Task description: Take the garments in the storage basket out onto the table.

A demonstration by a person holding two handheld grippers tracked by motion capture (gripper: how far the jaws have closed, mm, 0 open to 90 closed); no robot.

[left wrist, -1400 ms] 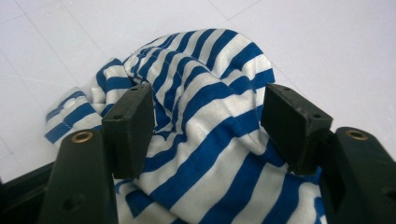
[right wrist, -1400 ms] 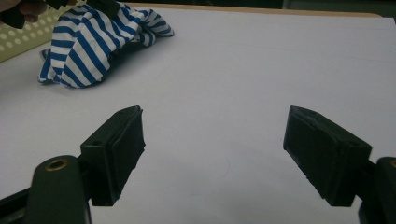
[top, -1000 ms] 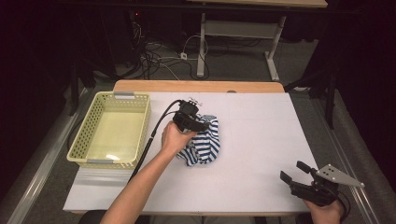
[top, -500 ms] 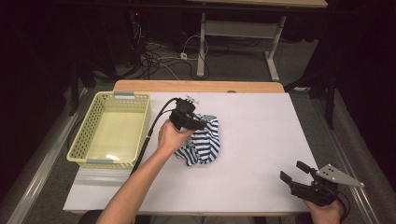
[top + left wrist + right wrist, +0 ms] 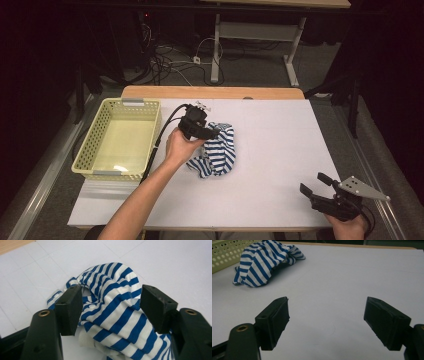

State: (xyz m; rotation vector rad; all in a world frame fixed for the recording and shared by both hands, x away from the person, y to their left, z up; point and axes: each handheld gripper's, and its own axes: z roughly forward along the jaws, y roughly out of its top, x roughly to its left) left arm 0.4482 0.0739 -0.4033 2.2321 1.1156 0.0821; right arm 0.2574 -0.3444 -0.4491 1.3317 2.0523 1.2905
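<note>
Under the left gripper (image 5: pixel 200 127), striped cloth (image 5: pixel 217 152) partly hidden.

A white-topped table (image 5: pixel 280 150) with a wooden far edge is carrying a crumpled blue-and-white striped cloth (image 5: pixel 217 155) near its middle and a yellow perforated basket (image 5: pixel 95 145) at its left side.

The left gripper (image 5: pixel 212 134) has shifted slightly left over the striped cloth (image 5: pixel 218 156), toward the basket (image 5: pixel 90 145).
</note>
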